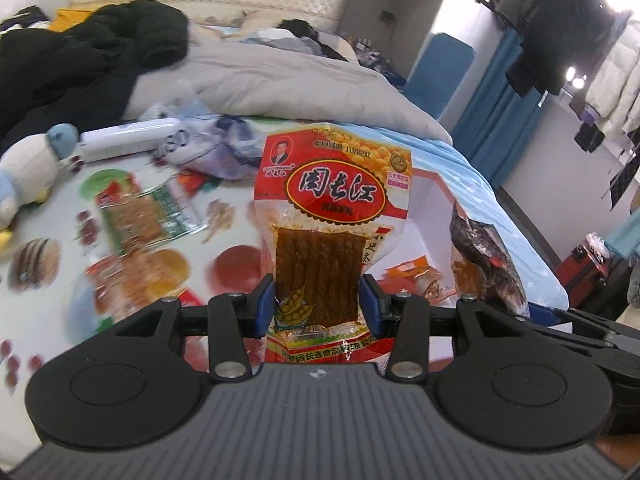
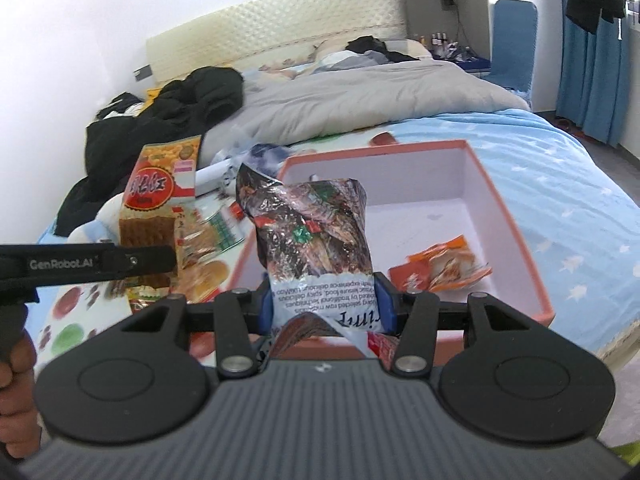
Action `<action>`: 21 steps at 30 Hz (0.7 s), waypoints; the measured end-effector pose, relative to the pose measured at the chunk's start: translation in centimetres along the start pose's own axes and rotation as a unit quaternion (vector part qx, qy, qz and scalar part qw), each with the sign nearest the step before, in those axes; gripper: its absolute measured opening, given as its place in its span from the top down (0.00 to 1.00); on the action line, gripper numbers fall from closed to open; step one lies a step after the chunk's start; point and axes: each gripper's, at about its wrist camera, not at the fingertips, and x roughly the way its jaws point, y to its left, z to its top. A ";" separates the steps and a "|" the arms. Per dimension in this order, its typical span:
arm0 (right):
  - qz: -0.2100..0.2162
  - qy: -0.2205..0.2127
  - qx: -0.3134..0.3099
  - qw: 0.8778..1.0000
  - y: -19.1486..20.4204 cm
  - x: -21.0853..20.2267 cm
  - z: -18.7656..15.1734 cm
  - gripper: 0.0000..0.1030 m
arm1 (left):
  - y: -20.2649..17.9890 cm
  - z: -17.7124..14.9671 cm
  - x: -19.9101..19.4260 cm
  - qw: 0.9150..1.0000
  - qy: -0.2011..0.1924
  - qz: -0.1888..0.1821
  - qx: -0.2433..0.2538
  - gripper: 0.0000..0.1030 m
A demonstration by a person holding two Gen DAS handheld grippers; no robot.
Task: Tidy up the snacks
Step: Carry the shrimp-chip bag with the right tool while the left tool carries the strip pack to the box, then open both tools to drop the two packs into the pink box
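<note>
Left wrist: jaws clamp red tofu pack (image 1: 326, 236), bottom hidden; R jaws hold dark pack (image 2: 316, 240) over box (image 2: 516, 216).

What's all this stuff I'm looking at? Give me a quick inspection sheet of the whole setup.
Surface: bed sheet, blue with stars.
Job's things: pink box with an orange packet inside; green-edged packet loose on the bed.
Clutter: plush toy, black jacket, grey duvet.
Grippers: left claw shut on red snack pack; right claw shut on dark foil bag.
Cables: nothing seen.
Surroundings: headboard, blue curtains.
</note>
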 end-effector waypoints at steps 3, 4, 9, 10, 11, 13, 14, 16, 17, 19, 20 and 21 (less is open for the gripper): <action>-0.005 0.002 0.002 1.000 -1.3 1.6 1.0 0.50 | -0.9 1.1 2.6 1.000 0.012 -0.007 0.008 0.52; -0.006 0.004 0.003 1.000 -1.7 2.1 1.2 0.50 | -1.2 1.3 3.5 1.000 0.015 -0.009 0.011 0.52; -0.011 0.014 0.004 1.000 -3.4 5.2 2.4 0.50 | -1.9 2.6 8.1 0.999 0.040 -0.011 0.017 0.52; -0.012 0.017 0.006 1.000 -3.7 5.8 2.6 0.50 | -2.1 2.8 8.9 0.999 0.044 -0.011 0.020 0.52; -0.012 0.020 0.007 1.000 -4.0 6.4 2.7 0.50 | -2.1 2.9 9.7 0.999 0.048 -0.010 0.022 0.52; -0.014 0.026 0.006 1.000 -4.4 7.6 2.8 0.49 | -2.0 3.2 11.1 0.998 0.058 -0.010 0.022 0.52; -0.015 0.031 0.006 0.999 -4.6 8.3 2.8 0.49 | -2.0 3.3 11.7 0.998 0.062 -0.010 0.023 0.51; -0.012 0.039 0.006 0.999 -5.1 9.3 2.8 0.49 | -2.0 3.4 12.8 0.997 0.068 -0.008 0.026 0.51; -0.013 0.043 0.006 0.999 -5.2 9.9 2.7 0.49 | -1.9 3.5 13.2 0.997 0.071 -0.007 0.027 0.51; -0.013 0.050 0.007 0.999 -5.5 10.6 2.5 0.49 | -1.7 3.7 13.8 0.997 0.074 -0.008 0.027 0.51; -0.014 0.054 0.009 0.998 -5.6 11.0 2.5 0.49 | -1.7 3.7 14.0 0.997 0.075 -0.009 0.028 0.51; -0.015 0.057 0.011 0.998 -5.6 11.2 2.4 0.48 | -1.8 3.8 14.0 0.997 0.076 -0.010 0.030 0.47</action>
